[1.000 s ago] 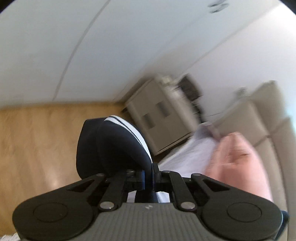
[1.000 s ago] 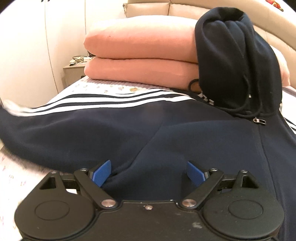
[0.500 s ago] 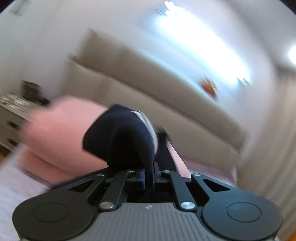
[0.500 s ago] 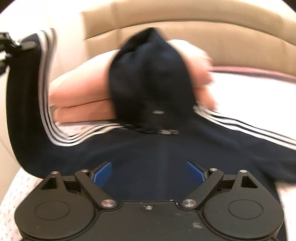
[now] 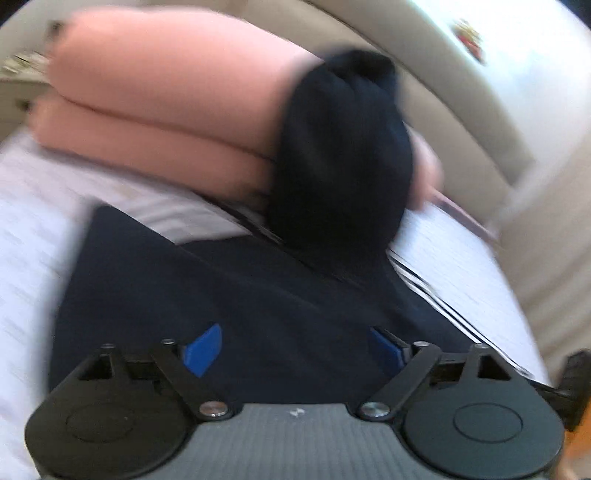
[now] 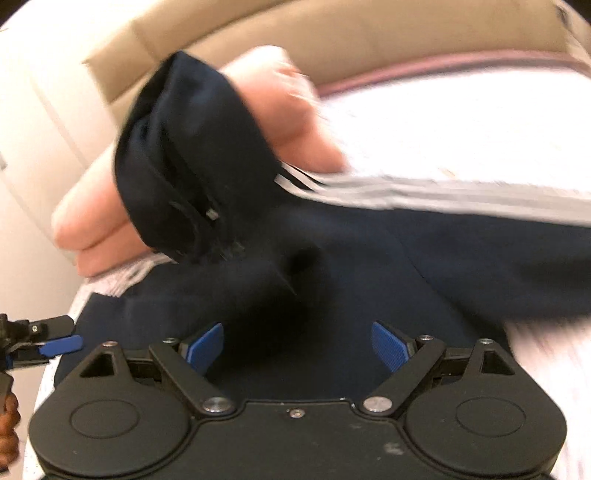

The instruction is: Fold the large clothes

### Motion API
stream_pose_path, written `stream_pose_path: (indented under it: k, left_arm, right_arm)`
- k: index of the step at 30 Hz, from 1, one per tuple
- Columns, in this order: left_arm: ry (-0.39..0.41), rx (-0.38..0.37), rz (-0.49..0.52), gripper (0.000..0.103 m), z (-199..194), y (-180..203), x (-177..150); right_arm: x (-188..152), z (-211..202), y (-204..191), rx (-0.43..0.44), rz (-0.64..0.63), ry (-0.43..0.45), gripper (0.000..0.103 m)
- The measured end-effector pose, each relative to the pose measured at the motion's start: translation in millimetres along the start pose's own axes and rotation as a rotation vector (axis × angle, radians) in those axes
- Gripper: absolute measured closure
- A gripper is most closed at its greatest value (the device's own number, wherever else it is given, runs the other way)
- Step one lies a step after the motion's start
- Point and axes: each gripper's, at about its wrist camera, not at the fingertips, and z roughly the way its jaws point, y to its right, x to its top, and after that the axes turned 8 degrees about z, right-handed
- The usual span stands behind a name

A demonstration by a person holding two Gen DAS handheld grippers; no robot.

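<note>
Dark navy hooded jacket with white side stripes [image 6: 369, 258] lies spread on the white patterned bedsheet [image 5: 461, 266], body flat just ahead of both grippers. Long axis runs from the near hem away toward the headboard: hood end [image 5: 340, 155] points at the beige padded headboard [image 6: 369, 33] and rests propped against the two stacked salmon-pink pillows [image 5: 166, 103]. In the right wrist view one sleeve with three white stripes [image 6: 443, 195] stretches off to the right, roughly crosswise to the body. In the left wrist view the striped edge [image 5: 436, 299] runs diagonally down-right along the sheet. Drawcord with metal tip hangs at the hood opening [image 6: 210, 214].

Left gripper [image 5: 295, 347]: jaws opening, blue pads [image 5: 203, 349] far apart over the navy fabric, nothing pinched between them. It also shows at the left edge of the right wrist view [image 6: 55, 343], with part of a hand [image 6: 7, 424] below it.

Right gripper [image 6: 297, 347]: fingers spread wide, blue pads [image 6: 389, 347] clear of cloth, jacket body lying beyond them, not gripped.

Writing: none readable on the jacket; both frames motion-blurred. A small red-and-yellow motif on the headboard [image 5: 469, 37] is too blurred to read.
</note>
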Motion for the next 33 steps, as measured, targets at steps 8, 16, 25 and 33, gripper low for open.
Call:
stream_pose_path:
  k: [8,16,25,33]
  left_arm:
    - [-0.041,0.194,-0.102,0.015,48.3,-104.8,49.5]
    - [0.247,0.118,-0.004,0.094,25.2,-90.2,35.7]
    - [-0.033,0.122,-0.063,0.025,64.6,-82.5,27.4]
    - [-0.145,0.113,0.093,0.05,22.9,-58.2,-24.5]
  right_arm:
    - [24.5,79.3,8.3,-0.064,0.1,-0.155,0.0]
    - [33.0,3.6,-9.6,0.048,0.026,0.2,0.093]
    - [59.1,31.5,61.3,-0.152,0.165,0.027,0.028]
    - [31.3,53.4,60.1,-0.155,0.129,-0.033,0.062]
